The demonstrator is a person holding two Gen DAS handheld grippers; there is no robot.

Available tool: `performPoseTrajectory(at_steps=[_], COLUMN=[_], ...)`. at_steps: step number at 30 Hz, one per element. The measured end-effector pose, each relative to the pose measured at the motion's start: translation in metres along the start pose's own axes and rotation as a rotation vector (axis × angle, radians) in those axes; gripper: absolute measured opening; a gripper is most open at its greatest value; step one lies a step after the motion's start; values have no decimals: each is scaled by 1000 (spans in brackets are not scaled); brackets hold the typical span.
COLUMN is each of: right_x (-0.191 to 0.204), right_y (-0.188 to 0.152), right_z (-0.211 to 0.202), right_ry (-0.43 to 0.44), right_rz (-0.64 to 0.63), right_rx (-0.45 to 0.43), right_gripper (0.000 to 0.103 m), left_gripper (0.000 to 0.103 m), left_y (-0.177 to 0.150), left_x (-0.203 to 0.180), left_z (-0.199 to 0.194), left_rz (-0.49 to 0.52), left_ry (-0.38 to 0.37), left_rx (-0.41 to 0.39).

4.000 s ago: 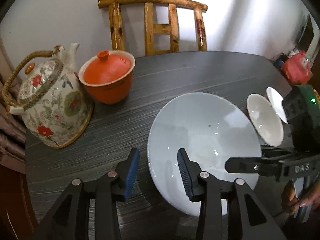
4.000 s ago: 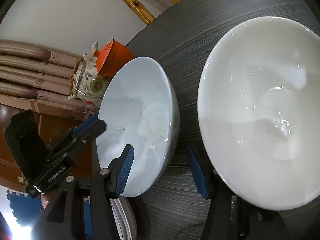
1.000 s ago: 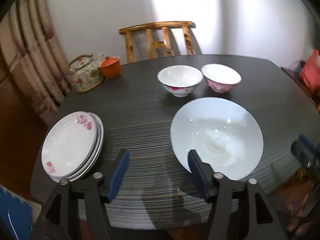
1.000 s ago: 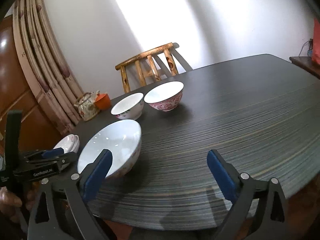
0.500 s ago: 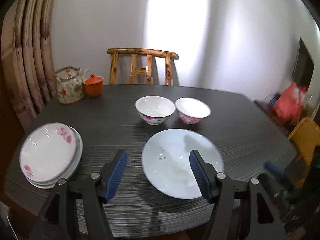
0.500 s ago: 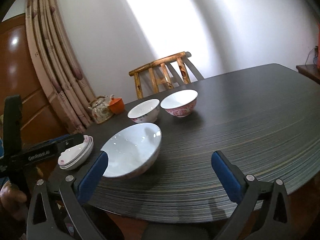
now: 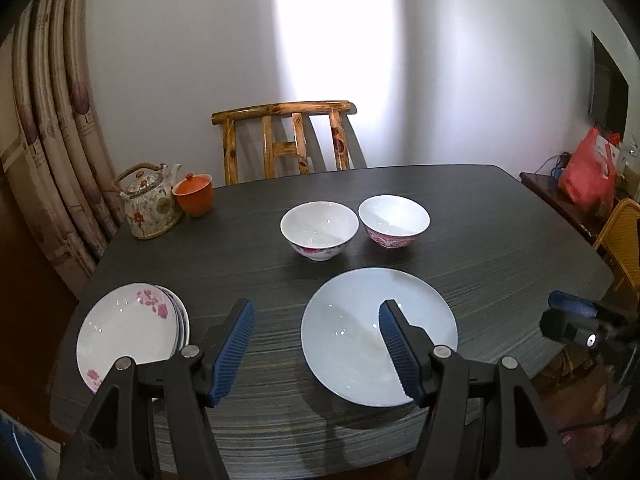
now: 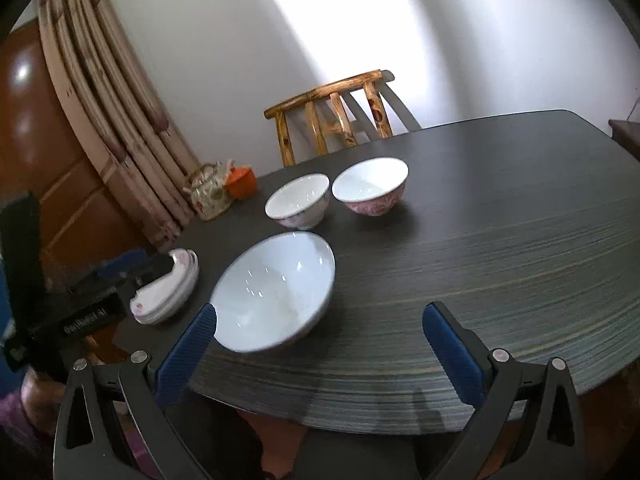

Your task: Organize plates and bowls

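Note:
A large pale blue bowl [image 7: 376, 336] [image 8: 276, 288] sits near the front edge of the dark table [image 7: 500, 264]. Two small white bowls with pink patterns stand side by side behind it: one on the left [image 7: 319, 229] [image 8: 298, 199], one on the right [image 7: 394, 220] [image 8: 371, 185]. A stack of flowered plates [image 7: 128, 332] [image 8: 168, 288] lies at the front left. My left gripper [image 7: 316, 344] is open and empty, held back above the front edge. My right gripper [image 8: 320, 348] is open and empty, wide apart, off the table's front edge.
A flowered teapot [image 7: 148, 204] and an orange lidded cup [image 7: 194, 194] stand at the table's back left. A wooden chair [image 7: 286, 140] is behind the table. Curtains [image 7: 48, 140] hang at the left. A red bag [image 7: 588, 172] sits on a side table at the right.
Both grippers have drawn back and up from the table, widening the view. Four seconds ago they were close at the large bowl; now both are clear of it, and the bowl rests alone.

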State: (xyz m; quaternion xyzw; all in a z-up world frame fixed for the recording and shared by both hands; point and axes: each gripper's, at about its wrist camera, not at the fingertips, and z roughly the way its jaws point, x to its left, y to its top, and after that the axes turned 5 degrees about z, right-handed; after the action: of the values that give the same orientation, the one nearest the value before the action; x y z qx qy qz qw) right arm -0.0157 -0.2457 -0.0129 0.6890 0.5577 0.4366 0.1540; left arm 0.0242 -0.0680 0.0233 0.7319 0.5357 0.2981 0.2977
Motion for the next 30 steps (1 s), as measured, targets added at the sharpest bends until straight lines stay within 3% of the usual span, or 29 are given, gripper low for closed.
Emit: performPoseTrajectory(at_steps=[4,7,17,28,30], right_x=[-2,-4,30,25,22], right_y=[19,31,77,109,111], right_z=[3,9,38,107,121], right_ry=[33,132,289,293,294], right_rz=[76,162,215,362,387], right_rx=[67,108,175,306,321], right_gripper=[103,103,100,100,95], left_gripper=[66,66,66,66,66], left_y=[8,15,37,56,59], left_x=[3,8,28,52,56], left_z=[3,9,35,92,104], left_rz=[17,5,-24,-21,-18], left_ry=[29,41,68,45,39], left_rx=[6,18,35,92,109])
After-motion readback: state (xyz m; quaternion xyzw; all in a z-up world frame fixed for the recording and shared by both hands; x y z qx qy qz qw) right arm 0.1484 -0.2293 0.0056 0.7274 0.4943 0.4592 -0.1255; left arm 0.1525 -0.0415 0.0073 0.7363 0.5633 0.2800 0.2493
